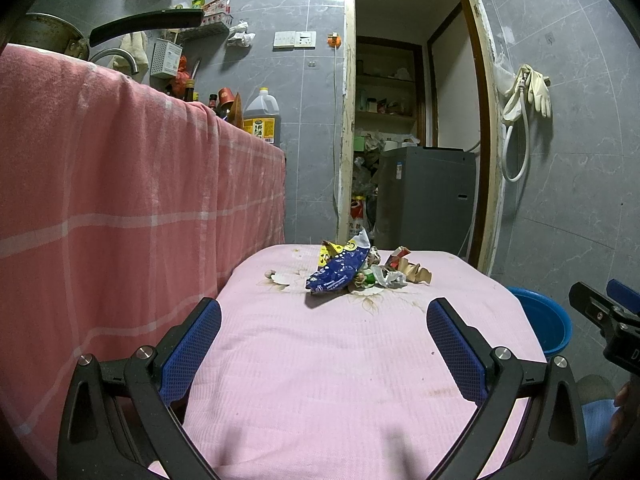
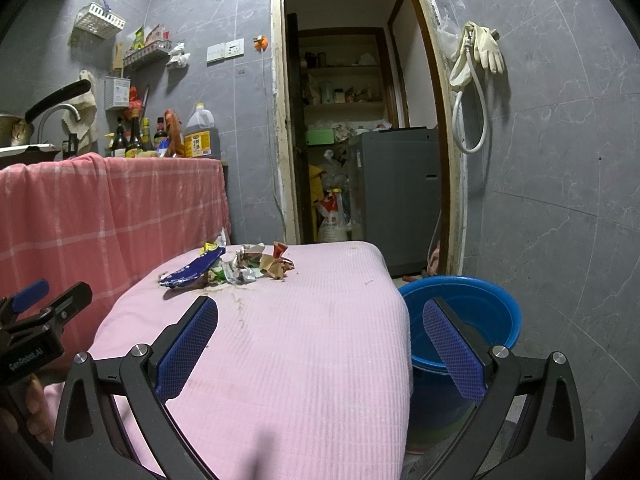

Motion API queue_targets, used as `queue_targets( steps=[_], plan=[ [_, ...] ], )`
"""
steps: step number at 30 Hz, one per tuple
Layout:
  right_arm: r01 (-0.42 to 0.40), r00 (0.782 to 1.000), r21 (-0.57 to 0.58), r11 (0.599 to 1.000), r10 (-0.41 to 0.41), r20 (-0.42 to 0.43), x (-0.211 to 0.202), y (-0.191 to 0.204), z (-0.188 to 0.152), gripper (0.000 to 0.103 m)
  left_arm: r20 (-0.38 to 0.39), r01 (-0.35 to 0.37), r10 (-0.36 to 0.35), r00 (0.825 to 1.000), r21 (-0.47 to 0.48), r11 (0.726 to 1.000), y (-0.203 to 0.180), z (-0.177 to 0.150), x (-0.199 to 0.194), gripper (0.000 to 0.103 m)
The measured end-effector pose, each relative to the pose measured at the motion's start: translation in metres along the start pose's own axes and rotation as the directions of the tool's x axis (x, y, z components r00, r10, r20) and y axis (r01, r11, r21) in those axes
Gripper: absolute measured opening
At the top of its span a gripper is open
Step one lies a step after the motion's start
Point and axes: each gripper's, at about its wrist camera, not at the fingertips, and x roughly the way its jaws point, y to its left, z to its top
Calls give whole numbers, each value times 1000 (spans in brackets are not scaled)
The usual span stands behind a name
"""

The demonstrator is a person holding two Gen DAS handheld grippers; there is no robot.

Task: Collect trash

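Both wide open, nothing held: left gripper [image 1: 324,344] and right gripper [image 2: 320,344], aimed at 12 o'clock toward the trash pile [image 1: 360,268] on the pink-covered desk [image 1: 320,380]. Blue bucket [image 2: 472,320] at 3 o'clock, probably the drop spot.

Both wrist cams low, facing doorway; share trash pile [image 1: 360,268] on pink table [image 1: 320,360].
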Motion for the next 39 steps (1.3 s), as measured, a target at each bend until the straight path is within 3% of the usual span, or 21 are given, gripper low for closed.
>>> queue_targets(
  steps=[16, 27, 39],
  plan=[
    [-14, 1000, -10, 1000, 14, 14, 6, 8, -1, 103, 13, -12, 12, 1000, -16, 1000, 3, 6, -1, 101],
    [-49, 995, -33, 998, 52, 82, 14, 10, 21, 103, 10, -24, 25, 1000, -55, 998, 7, 20, 14, 101],
    [-109, 981, -62, 992, 118, 152, 48, 15, 53, 103, 41, -56, 57, 998, -36, 998, 10, 39, 41, 101]
  ],
)
